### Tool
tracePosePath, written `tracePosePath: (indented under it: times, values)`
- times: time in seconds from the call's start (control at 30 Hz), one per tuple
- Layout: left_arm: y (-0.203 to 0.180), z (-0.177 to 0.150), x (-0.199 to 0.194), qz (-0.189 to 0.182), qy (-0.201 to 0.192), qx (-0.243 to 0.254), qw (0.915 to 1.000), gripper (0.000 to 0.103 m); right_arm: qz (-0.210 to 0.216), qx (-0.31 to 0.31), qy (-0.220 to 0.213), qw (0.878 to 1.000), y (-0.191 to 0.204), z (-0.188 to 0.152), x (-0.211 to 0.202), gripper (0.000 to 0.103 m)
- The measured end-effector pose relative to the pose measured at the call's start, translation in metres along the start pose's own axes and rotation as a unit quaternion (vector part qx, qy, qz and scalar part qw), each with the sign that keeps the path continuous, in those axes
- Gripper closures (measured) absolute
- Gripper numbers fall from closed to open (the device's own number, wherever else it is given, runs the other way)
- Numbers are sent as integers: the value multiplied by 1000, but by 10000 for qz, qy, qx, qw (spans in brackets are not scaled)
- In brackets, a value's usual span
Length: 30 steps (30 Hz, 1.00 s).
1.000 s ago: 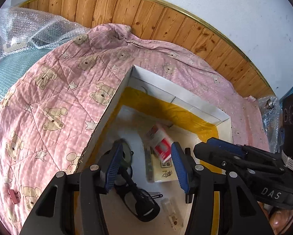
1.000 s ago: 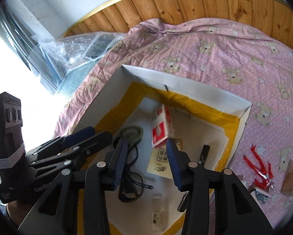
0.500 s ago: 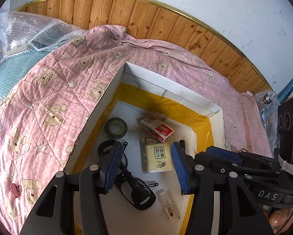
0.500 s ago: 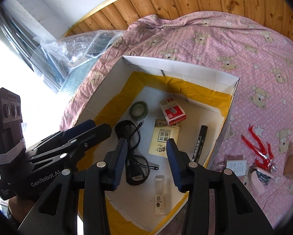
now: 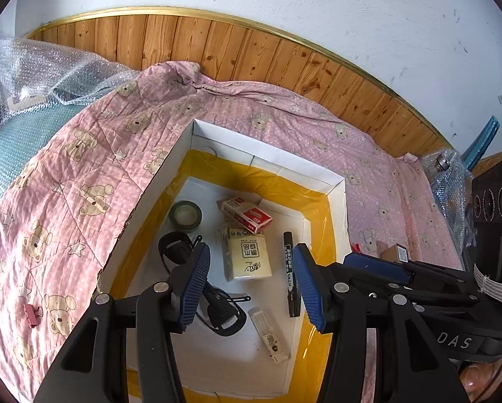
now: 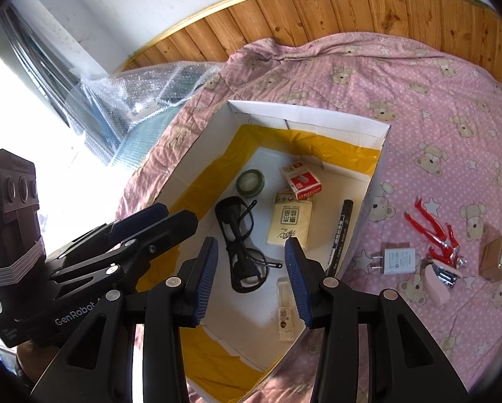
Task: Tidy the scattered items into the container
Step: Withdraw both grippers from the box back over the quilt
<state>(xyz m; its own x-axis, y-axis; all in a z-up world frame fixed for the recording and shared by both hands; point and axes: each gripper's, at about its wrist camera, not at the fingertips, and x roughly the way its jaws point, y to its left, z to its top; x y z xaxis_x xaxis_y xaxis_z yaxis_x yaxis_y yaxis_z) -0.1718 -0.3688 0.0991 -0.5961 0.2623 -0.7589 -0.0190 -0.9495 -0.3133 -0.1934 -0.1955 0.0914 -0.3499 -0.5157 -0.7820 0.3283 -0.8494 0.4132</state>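
Note:
A white cardboard box (image 5: pixel 267 141) (image 6: pixel 304 110) with yellow tape inside lies on the pink bear quilt. In it lie a red-and-white staple box (image 5: pixel 247 213) (image 6: pixel 301 179), a tissue pack (image 5: pixel 247 255) (image 6: pixel 289 223), a tape roll (image 5: pixel 185 215) (image 6: pixel 250 182), black glasses (image 5: pixel 217 305) (image 6: pixel 241 235), a black marker (image 5: pixel 291 275) (image 6: pixel 340 231) and a clear small case (image 5: pixel 267 334) (image 6: pixel 284 309). My left gripper (image 5: pixel 251 288) and right gripper (image 6: pixel 251 280) hover open and empty above the box. On the quilt right of the box lie red pliers (image 6: pixel 430 226), a white charger (image 6: pixel 397 262), a pink item (image 6: pixel 437 280) and a brown carton (image 6: pixel 498 257).
A pink binder clip (image 5: pixel 32 314) lies on the quilt left of the box. Bubble wrap (image 5: pixel 39 77) (image 6: pixel 143 90) is heaped at the far left against the wooden wall panelling. More wrapped objects (image 5: pixel 449 174) sit at the right edge of the bed.
The red-and-white staple box has dropped from mid-air and come to rest on the box floor beside the tissue pack. Both grippers have risen and pulled back, so more of the box shows.

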Motion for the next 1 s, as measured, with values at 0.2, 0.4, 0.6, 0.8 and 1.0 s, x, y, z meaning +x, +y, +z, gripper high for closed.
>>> tracePosePath:
  times: [0.2, 0.4, 0.6, 0.8, 1.0]
  values:
    - [-4, -11, -15, 17, -70, 18, 10000, 50, 17, -60, -2, 10000, 7, -18, -9, 58]
    - [-8, -26, -26, 89, -71, 36, 9999, 50, 33, -91, -26, 9999, 13, -35, -17, 58]
    - [-13, -40, -36, 158, -56, 46, 9998, 50, 68, -157, -90, 9998, 17, -53, -29, 58]
    - [-34, -50, -47, 193, -94, 198, 9996, 50, 123, -49, -257, 9996, 7, -69, -49, 58]
    - [-61, -62, -54, 131, -102, 412, 9990, 50, 120, 136, -414, 9990, -9, -88, -70, 58]
